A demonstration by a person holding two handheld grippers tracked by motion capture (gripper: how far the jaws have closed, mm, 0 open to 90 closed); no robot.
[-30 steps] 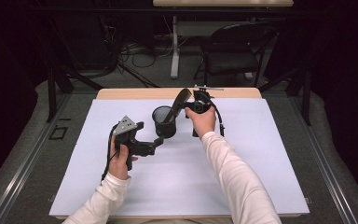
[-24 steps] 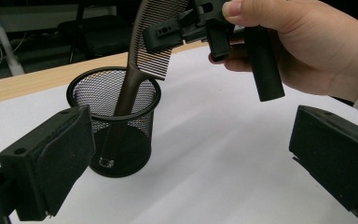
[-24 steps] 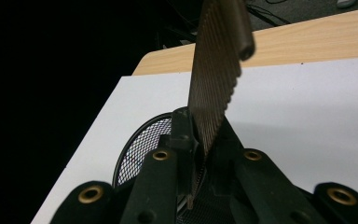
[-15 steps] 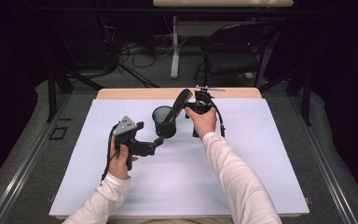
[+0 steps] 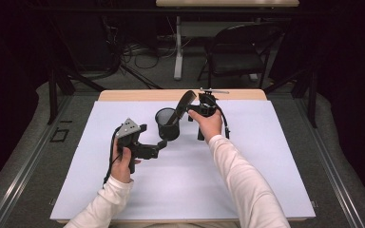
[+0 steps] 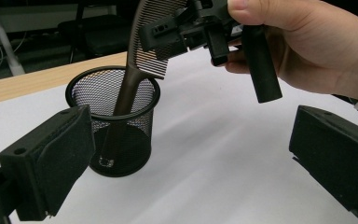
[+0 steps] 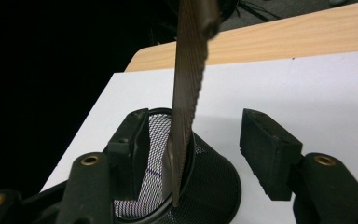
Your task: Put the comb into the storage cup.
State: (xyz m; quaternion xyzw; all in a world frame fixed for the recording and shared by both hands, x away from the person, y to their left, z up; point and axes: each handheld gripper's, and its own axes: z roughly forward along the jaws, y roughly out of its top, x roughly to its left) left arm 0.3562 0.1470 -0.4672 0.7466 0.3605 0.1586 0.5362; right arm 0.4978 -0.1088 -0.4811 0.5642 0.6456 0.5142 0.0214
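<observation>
1. High view: mesh cup (image 5: 167, 124) sits near the table's (image 5: 266, 156) far edge, about mid-width. Comb (image 5: 179, 108) stands in it, handle down, leaning on the rim. Right gripper (image 5: 191, 110) is at the comb's top; left gripper (image 5: 160, 145) hovers just by the cup's base.
2. Left gripper view: its jaws gape wide w/ nothing in them.
3. Right gripper view: jaws have just been opening, comb (image 7: 189, 88) btwn them but pads clear. Looks like the drop-off step; next move prob calls for backing straight off w/o snagging the teeth.
</observation>
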